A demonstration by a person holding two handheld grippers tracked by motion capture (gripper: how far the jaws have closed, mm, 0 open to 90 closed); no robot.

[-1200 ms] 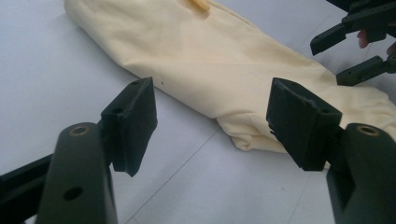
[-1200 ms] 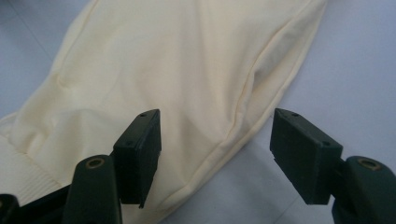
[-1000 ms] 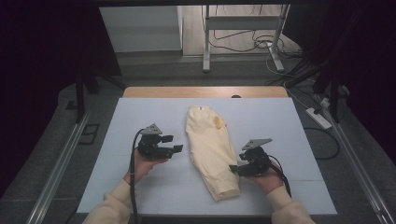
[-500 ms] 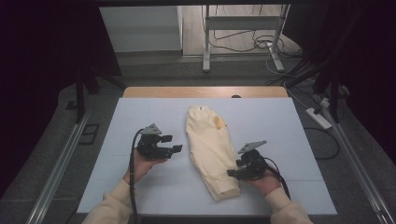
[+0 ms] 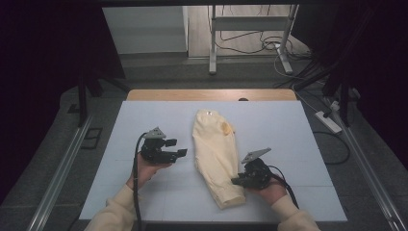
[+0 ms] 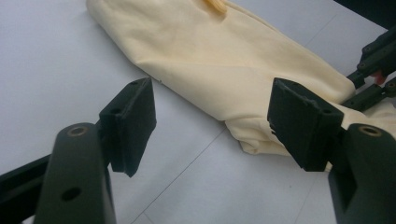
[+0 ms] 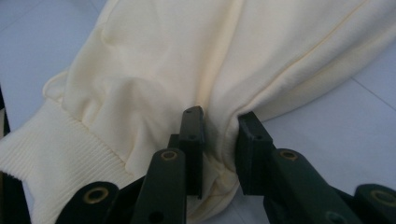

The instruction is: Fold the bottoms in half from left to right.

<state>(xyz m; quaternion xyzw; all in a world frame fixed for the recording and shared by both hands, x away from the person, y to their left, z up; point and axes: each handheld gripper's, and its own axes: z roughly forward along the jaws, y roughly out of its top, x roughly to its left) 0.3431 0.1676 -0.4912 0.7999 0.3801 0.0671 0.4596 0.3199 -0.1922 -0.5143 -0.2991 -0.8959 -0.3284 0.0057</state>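
A pale yellow garment (image 5: 215,156), folded long, lies on the white tabletop (image 5: 298,144) between the two grippers, its ribbed cuff end nearest the person. The right gripper (image 5: 239,181) is set against the garment's right edge near that cuff. Its fingers (image 7: 192,140) have just been closing, and in the right gripper view a fold of cloth is seen pinched between them. The left gripper (image 5: 179,148) is held just left of the garment, apart from it, with its fingers (image 6: 133,119) standing wide and nothing between them.

The step in hand is judged to be the securing of the right edge before the garment is lifted or folded over. It is best done if the pinch is finished through every layer of the fold rather than the top one alone, so that nothing slips out when pulled. The cloth should be drawn up gently. The left gripper is probably best brought to the opposite edge, so that both sides are raised evenly.
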